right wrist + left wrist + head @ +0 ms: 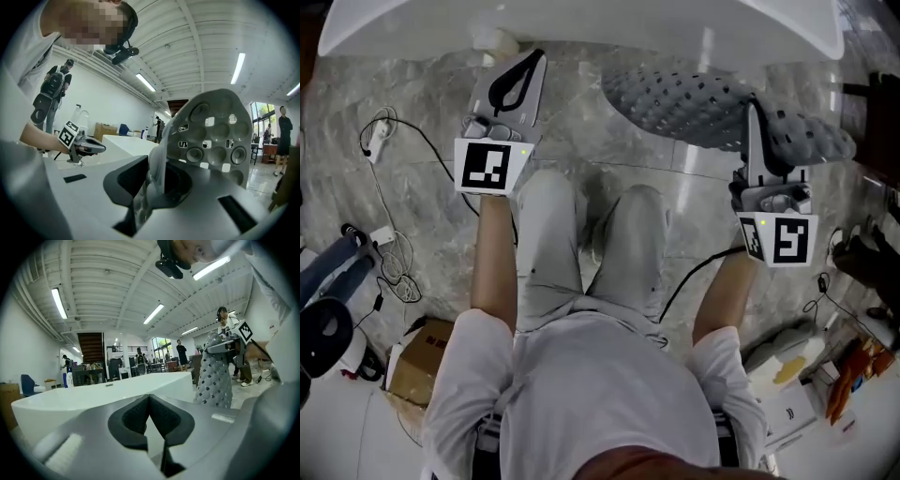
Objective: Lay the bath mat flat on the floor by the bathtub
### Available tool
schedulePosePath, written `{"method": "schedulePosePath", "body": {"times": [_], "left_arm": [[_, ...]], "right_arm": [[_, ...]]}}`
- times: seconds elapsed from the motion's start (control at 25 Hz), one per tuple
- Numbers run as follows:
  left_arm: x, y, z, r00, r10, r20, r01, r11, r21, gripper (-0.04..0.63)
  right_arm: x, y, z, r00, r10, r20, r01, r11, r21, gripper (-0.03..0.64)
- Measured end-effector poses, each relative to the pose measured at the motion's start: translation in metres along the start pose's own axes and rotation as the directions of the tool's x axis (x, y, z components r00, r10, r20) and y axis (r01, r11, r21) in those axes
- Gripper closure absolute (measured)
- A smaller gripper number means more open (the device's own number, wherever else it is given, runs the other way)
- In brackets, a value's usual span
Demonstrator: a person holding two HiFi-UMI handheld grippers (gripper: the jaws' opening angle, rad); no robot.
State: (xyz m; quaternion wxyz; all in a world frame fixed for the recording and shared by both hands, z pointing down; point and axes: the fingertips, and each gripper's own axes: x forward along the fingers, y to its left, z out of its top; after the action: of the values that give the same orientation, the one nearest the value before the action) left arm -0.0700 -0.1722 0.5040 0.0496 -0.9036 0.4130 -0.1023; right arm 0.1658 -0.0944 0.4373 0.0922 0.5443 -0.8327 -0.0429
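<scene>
A grey bath mat [703,98] full of holes hangs over the marble floor beside the white bathtub [581,23]. My right gripper [752,108] is shut on one edge of it. In the right gripper view the mat [215,136] rises from between the jaws of that gripper [157,173], its suction cups showing. My left gripper [532,58] is held up near the tub rim, left of the mat, shut on nothing. In the left gripper view its jaw tips meet [149,397], with the tub [93,397] behind them and the dangling mat [215,376] to the right.
Cables [389,253] and a white plug block [380,131] lie on the floor at left. A cardboard box [422,352] sits at lower left. Bags and packets [825,375] clutter the lower right. The person's legs [591,244] stand between the grippers.
</scene>
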Motion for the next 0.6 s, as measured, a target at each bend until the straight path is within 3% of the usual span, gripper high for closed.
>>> {"method": "schedulePosePath", "body": {"times": [0.2, 0.32, 0.44, 0.6], "left_arm": [[0.023, -0.007, -0.073, 1.0, 0.022, -0.011, -0.022, 1.0, 0.02, 0.597], [0.025, -0.001, -0.098, 0.998, 0.059, 0.022, -0.059, 0.998, -0.02, 0.597], [0.022, 0.0, -0.115, 0.997, 0.07, 0.041, -0.068, 0.996, -0.051, 0.597], [0.009, 0.005, -0.114, 0.996, 0.082, 0.042, -0.08, 0.996, -0.037, 0.597]], "right_arm": [[0.009, -0.008, -0.059, 1.0, 0.004, 0.02, -0.004, 1.0, 0.017, 0.589], [0.018, -0.004, -0.076, 0.999, 0.024, 0.029, -0.024, 1.0, -0.006, 0.59], [0.04, 0.007, -0.084, 0.996, 0.08, 0.028, -0.08, 0.997, -0.021, 0.591], [0.085, 0.047, -0.079, 0.978, 0.206, 0.034, -0.204, 0.978, -0.037, 0.591]]}}
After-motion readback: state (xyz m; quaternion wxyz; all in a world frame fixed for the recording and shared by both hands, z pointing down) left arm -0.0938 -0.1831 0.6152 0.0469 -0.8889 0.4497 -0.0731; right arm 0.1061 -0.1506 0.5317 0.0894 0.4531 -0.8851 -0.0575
